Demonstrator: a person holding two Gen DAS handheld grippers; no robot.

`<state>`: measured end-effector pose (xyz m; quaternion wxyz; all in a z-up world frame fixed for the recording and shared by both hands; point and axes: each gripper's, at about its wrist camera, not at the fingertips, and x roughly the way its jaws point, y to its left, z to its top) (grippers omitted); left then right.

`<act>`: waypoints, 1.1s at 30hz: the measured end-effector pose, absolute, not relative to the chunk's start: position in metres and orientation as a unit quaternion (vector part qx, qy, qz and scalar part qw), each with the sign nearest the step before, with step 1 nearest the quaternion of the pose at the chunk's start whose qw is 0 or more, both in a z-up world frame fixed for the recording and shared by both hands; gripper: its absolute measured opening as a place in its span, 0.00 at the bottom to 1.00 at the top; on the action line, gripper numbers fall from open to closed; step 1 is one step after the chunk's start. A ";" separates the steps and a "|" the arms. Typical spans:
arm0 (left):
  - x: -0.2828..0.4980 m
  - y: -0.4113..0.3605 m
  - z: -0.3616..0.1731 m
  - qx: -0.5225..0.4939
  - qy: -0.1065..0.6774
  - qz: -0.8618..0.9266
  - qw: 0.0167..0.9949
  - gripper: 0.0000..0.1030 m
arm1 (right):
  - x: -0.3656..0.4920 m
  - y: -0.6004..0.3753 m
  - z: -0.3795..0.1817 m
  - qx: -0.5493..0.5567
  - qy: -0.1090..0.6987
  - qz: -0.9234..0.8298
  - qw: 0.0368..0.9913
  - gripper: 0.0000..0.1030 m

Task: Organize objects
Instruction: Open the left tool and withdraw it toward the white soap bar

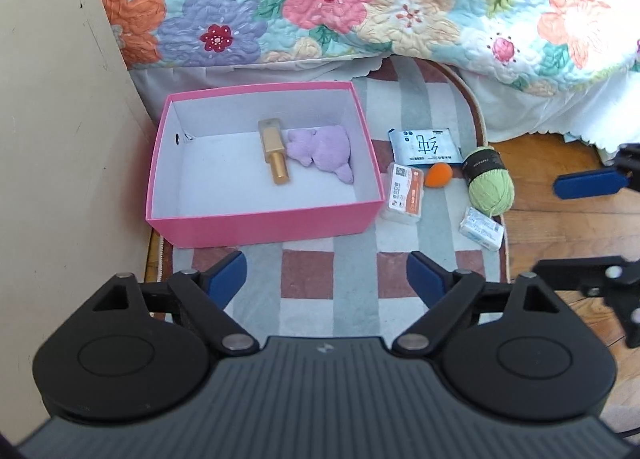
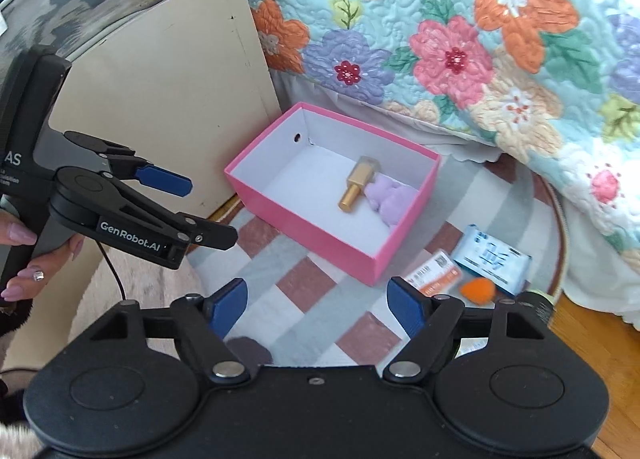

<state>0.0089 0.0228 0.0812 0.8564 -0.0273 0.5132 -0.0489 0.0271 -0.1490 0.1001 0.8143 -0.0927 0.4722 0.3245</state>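
Claws (image 1: 326, 275) empty; pink box (image 1: 256, 227) holds gold bottle (image 1: 274, 157), lilac plush (image 1: 320, 151).

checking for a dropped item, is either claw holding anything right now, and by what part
Nothing is held. The left claw and the right claw both stand open with only rug between their pads.

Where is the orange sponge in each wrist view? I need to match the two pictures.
Left wrist view: the orange sponge lies on the rug right of centre, between the orange-labelled case and the green yarn.
Right wrist view: low right, just above the right fingertip.
Shared landmark: the pink box, to the sponge's left in both.
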 end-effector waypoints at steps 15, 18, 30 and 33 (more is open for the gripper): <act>-0.002 -0.031 0.046 0.000 0.519 -0.089 0.850 0.93 | -0.006 -0.235 0.063 -0.034 0.508 0.277 0.815 0.84; 0.011 -0.044 0.035 -0.001 0.521 -0.105 0.847 0.93 | -0.008 -0.256 0.043 -0.002 0.508 0.271 0.818 0.84; 0.083 -0.130 -0.043 -0.004 0.519 -0.218 0.826 0.87 | 0.006 -0.311 -0.061 0.094 0.464 0.177 0.863 0.84; 0.102 -0.151 -0.074 -0.005 0.532 -0.233 0.814 0.80 | 0.010 -0.316 -0.087 0.101 0.455 0.152 0.872 0.83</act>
